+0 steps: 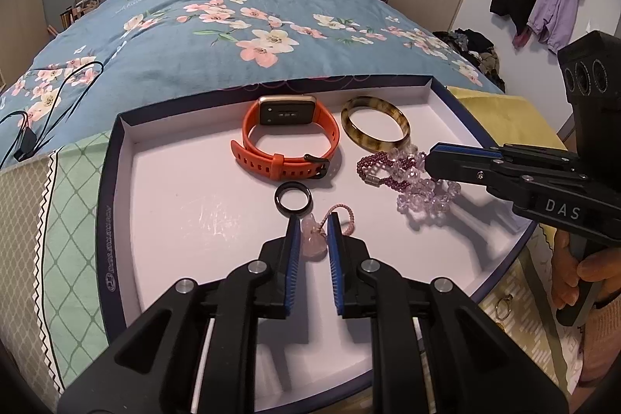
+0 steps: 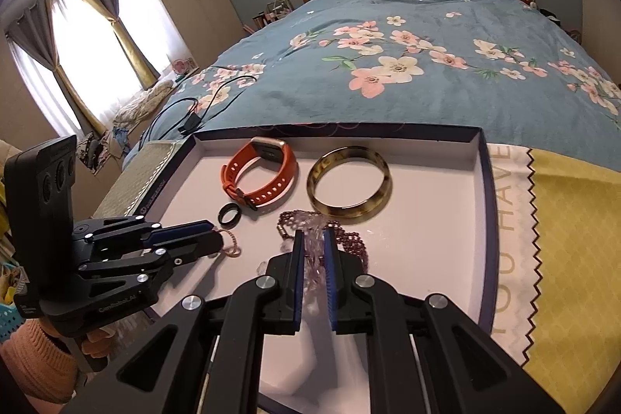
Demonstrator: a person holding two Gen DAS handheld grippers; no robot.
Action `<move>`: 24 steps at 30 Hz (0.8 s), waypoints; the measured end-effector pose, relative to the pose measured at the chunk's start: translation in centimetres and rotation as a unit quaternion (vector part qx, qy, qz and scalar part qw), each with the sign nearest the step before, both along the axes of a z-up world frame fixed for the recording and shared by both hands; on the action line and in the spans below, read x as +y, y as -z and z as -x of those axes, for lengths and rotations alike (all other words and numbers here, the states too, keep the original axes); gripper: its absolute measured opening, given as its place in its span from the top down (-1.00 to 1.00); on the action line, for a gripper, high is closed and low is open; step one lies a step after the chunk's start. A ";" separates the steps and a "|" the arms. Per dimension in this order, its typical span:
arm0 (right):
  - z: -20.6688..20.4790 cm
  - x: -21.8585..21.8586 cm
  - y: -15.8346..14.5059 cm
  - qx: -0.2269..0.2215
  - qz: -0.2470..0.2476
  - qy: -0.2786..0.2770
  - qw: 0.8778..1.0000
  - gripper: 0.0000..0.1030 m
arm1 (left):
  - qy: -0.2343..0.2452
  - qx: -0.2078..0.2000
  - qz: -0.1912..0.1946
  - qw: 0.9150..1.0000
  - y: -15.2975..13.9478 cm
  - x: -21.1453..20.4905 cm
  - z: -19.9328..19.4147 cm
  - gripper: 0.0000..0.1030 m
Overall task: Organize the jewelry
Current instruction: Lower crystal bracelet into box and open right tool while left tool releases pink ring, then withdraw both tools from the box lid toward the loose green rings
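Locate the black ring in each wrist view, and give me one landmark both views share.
Left wrist view: the black ring lies on the tray floor at centre, just beyond the left gripper, below the orange watch.
Right wrist view: it lies left of centre, just below the watch, above the left gripper's tip.
Shared landmark: the tortoiseshell bangle, to the right of the watch in both.

Floral-quilted bed [image 1: 217,37] — on it a black cable [image 1: 50,111] and shallow tray [image 1: 163,189].
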State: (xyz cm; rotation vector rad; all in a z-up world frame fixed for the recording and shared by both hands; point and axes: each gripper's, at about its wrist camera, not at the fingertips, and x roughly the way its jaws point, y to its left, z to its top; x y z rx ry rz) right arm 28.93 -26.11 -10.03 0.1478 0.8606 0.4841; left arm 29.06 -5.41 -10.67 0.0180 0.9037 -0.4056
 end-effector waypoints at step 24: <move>8.6 -2.0 -3.3 -0.056 0.007 -0.032 0.998 0.46 | 0.000 -0.089 0.045 0.995 -5.9 4.4 9.4 0.40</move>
